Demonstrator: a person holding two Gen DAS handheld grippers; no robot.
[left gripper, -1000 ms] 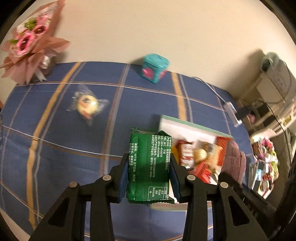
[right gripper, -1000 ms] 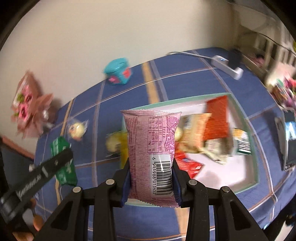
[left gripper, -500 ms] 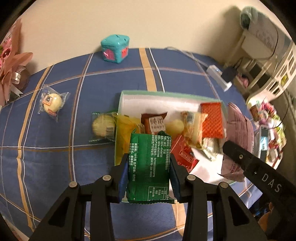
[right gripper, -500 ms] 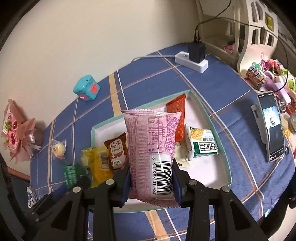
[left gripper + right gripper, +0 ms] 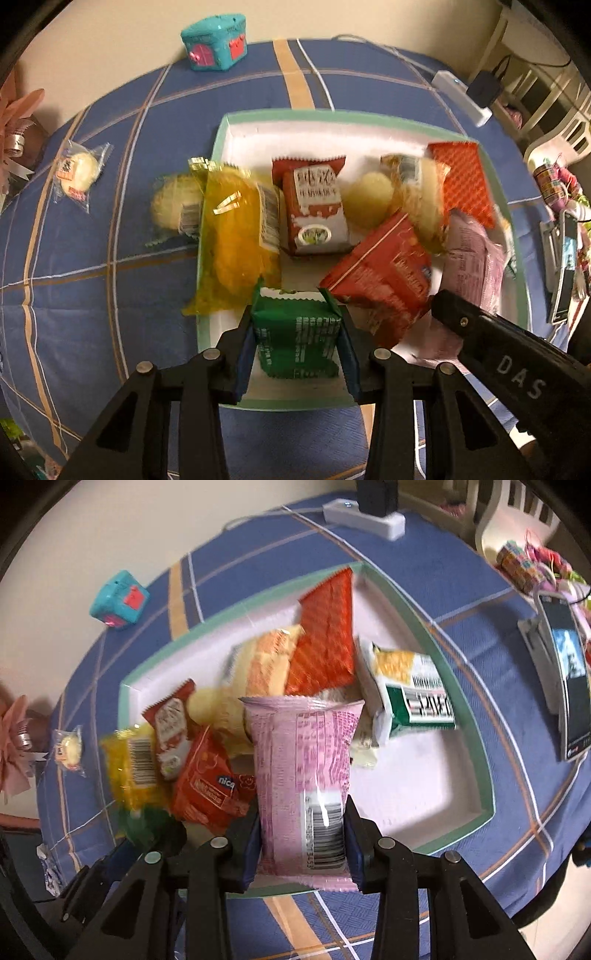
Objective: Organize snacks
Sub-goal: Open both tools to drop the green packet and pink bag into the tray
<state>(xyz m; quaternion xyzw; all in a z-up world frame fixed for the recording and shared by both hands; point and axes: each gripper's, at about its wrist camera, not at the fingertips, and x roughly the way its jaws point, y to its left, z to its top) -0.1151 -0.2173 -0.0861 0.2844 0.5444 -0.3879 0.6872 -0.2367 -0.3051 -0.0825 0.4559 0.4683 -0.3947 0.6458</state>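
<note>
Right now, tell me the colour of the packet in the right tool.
Pink packet with darker print and a barcode, seen best in the right wrist view.

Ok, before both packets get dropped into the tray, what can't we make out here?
- Left wrist view: the green foil packet hides the tray floor beneath it.
- Right wrist view: the pink snack packet covers the snacks behind it.
- Both views: motion blur smears the red packet's print.
- The white green-rimmed tray's near rim sits behind the fingers.

Dim warm light, perhaps motion-blurred, fisheye-warped edges
</note>
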